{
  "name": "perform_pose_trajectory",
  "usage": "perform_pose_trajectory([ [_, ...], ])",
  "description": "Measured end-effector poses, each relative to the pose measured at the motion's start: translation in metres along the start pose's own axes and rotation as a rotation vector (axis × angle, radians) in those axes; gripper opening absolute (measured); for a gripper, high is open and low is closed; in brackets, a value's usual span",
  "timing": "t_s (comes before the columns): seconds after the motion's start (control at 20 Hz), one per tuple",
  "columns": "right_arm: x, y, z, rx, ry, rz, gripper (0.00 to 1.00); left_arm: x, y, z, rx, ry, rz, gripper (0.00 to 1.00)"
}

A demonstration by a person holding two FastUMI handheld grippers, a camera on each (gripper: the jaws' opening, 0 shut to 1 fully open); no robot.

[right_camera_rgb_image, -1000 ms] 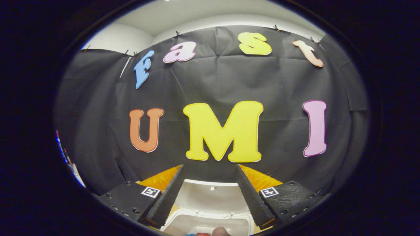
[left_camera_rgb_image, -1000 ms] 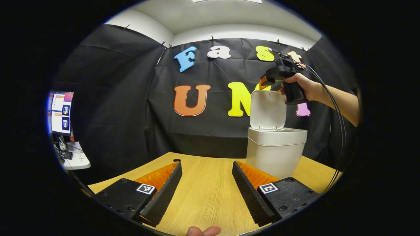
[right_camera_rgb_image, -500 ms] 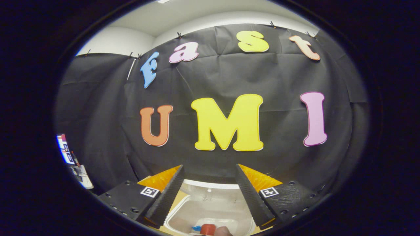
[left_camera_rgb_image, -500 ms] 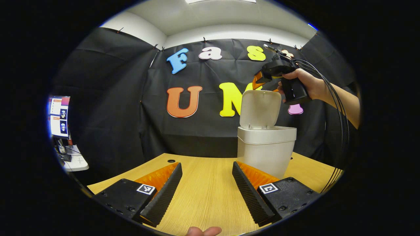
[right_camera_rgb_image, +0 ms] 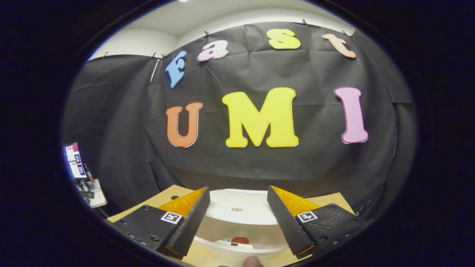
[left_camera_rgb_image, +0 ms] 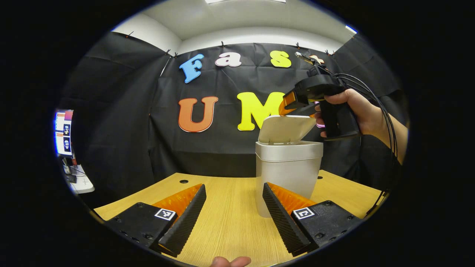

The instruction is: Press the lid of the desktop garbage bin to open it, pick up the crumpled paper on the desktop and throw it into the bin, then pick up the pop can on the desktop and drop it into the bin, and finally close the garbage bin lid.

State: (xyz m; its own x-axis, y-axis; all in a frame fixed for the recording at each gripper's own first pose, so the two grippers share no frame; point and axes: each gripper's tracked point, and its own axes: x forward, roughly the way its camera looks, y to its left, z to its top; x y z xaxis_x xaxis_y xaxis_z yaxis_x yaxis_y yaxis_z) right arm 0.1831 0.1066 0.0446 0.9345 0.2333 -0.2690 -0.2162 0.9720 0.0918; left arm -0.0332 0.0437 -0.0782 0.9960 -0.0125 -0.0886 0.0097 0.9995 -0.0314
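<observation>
white plastic hinged lid (left_camera_rgb_image: 285, 129) half-lowered over the pale desktop bin (left_camera_rgb_image: 287, 174) on the wooden table (left_camera_rgb_image: 230, 218) | right gripper (left_camera_rgb_image: 297, 105) at the lid's 12 o'clock, nearer, fingers apart, empty | left gripper (left_camera_rgb_image: 233, 213) low, at 7 o'clock, fingers apart, idle

You're working in a lab recording booth: black cloth (left_camera_rgb_image: 122, 111) pinned up as walls fills the middle of both views, a plain wooden tabletop (left_camera_rgb_image: 230, 207) with cable holes lies along the bottom, and at the left edge a side desk (left_camera_rgb_image: 79, 181) carries a lit monitor (left_camera_rgb_image: 62, 131).
</observation>
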Motion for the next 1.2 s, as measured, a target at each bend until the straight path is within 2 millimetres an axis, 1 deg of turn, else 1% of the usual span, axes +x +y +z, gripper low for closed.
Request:
perform_pose_trajectory([
  [0.15, -0.003, 0.001, -0.021, 0.005, 0.014, 0.004, 0.96, -0.003, -0.007, -0.003, 0.002, 0.002, -0.009, 0.99],
  [0.3, -0.002, 0.002, -0.049, -0.004, 0.079, 0.016, 0.96, -0.004, -0.015, -0.008, -0.016, 0.013, -0.025, 0.99],
  [0.35, -0.001, 0.001, -0.054, 0.0, 0.087, 0.018, 0.97, -0.004, -0.017, -0.009, -0.019, 0.017, -0.028, 0.99],
  [0.4, -0.001, 0.0, -0.056, -0.005, 0.082, 0.015, 0.99, -0.006, -0.017, -0.011, -0.019, 0.02, -0.031, 0.99],
  [0.45, -0.002, -0.002, -0.057, -0.013, 0.07, 0.009, 0.95, -0.006, -0.018, -0.012, -0.017, 0.023, -0.033, 0.99],
  [0.5, -0.001, -0.002, -0.061, -0.028, 0.074, 0.004, 0.94, -0.006, -0.019, -0.012, -0.013, 0.025, -0.034, 0.99],
  [0.55, -0.001, -0.002, -0.07, -0.046, 0.089, -0.001, 0.94, -0.004, -0.019, -0.012, -0.009, 0.027, -0.033, 0.99],
  [0.6, -0.001, -0.002, -0.072, -0.054, 0.092, -0.002, 0.95, -0.005, -0.019, -0.014, -0.009, 0.029, -0.033, 0.99],
  [0.65, -0.002, -0.002, -0.069, -0.052, 0.076, 0.0, 0.95, -0.005, -0.02, -0.015, -0.01, 0.029, -0.035, 0.99],
  [0.7, -0.001, -0.003, -0.072, -0.049, 0.082, -0.001, 0.95, -0.006, -0.02, -0.015, -0.009, 0.03, -0.037, 0.99],
  [0.8, 0.0, -0.002, -0.07, -0.049, 0.063, 0.002, 0.95, -0.006, -0.021, -0.018, -0.001, 0.035, -0.039, 0.99],
  [0.9, -0.001, -0.003, -0.076, -0.042, 0.023, -0.004, 0.95, -0.004, -0.021, -0.021, 0.001, 0.041, -0.038, 0.99],
  [1.0, -0.002, -0.002, -0.081, -0.134, -0.025, -0.004, 0.96, -0.003, -0.02, -0.026, 0.001, 0.051, -0.033, 0.99],
  [1.1, 0.001, -0.004, -0.087, -0.114, -0.007, 0.004, 0.98, -0.002, -0.023, -0.029, -0.015, 0.059, -0.038, 0.99],
  [1.2, 0.0, -0.005, -0.086, -0.114, -0.039, 0.011, 0.98, -0.003, -0.027, -0.028, -0.03, 0.061, -0.045, 0.99],
])
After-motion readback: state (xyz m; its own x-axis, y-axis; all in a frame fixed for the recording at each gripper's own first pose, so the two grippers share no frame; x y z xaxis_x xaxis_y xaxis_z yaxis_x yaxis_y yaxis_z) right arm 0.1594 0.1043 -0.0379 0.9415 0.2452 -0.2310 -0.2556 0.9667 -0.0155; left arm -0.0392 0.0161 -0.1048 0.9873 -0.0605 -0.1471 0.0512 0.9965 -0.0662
